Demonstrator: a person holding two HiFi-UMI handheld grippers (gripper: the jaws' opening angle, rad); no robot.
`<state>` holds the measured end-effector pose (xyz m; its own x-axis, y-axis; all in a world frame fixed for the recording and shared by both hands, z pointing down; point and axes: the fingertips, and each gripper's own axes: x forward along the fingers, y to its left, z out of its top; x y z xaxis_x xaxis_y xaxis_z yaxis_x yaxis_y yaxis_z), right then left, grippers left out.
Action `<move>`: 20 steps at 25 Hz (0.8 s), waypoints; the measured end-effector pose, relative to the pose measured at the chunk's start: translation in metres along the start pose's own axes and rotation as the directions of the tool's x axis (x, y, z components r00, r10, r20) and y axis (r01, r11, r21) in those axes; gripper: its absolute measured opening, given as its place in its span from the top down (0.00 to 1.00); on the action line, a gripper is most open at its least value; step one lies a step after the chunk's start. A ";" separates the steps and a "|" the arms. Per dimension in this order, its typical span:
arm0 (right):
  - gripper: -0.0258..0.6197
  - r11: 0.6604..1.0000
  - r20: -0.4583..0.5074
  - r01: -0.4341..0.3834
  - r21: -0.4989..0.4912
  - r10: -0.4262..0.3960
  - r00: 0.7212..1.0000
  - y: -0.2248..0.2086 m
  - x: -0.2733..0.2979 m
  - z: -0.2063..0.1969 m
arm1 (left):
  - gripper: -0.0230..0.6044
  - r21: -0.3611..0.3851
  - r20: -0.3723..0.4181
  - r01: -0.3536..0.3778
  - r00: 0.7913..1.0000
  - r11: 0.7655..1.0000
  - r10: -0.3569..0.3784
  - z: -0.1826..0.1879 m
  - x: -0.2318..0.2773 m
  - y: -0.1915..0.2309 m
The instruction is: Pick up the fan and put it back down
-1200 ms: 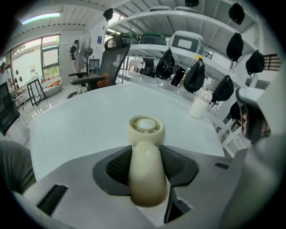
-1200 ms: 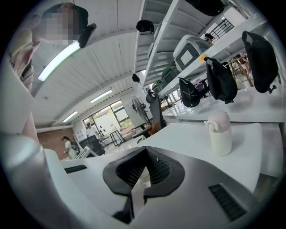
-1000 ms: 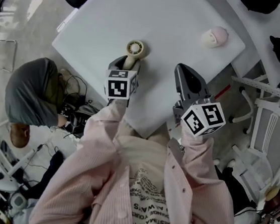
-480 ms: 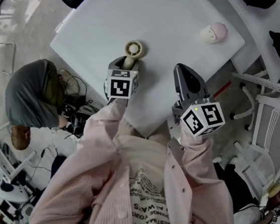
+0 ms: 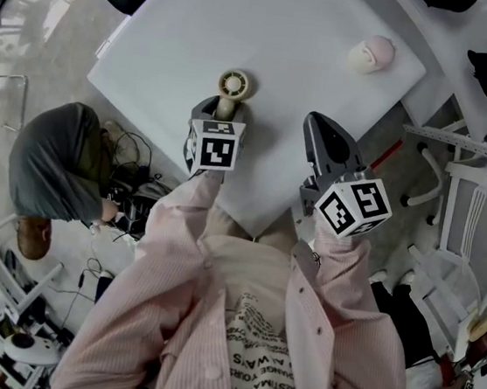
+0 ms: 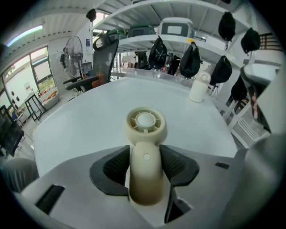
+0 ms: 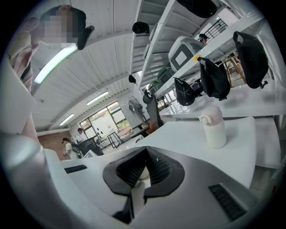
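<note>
Left gripper (image 6: 144,163) is closed on the fan (image 5: 233,84) handle, pads touching both sides. Fan lies on the table (image 5: 288,45), same spot as a second ago; only my wrist rolled slightly. No lift under way. Right gripper (image 7: 144,167) closed, empty.

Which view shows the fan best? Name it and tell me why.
The left gripper view: the fan fills the centre, round head and handle both sharp, handle between the left gripper's pads. The head view shows the fan small, handle partly hidden. The right gripper view doesn't clearly show it.
</note>
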<state>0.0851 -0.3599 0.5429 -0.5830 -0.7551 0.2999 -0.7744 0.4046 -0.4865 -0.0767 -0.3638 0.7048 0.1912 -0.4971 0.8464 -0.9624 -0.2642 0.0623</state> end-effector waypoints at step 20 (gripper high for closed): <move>0.96 0.999 0.036 -0.025 -0.035 0.026 0.999 0.043 -0.030 0.002 | 0.77 0.089 0.288 -0.034 0.958 0.995 0.007 0.021 -0.094 -0.015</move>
<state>0.0699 -0.3211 0.5117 -0.5938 -0.7623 0.2574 -0.7678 0.4410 -0.4648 -0.0759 -0.3306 0.6128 0.2316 -0.7160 0.6586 -0.9474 -0.3196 -0.0142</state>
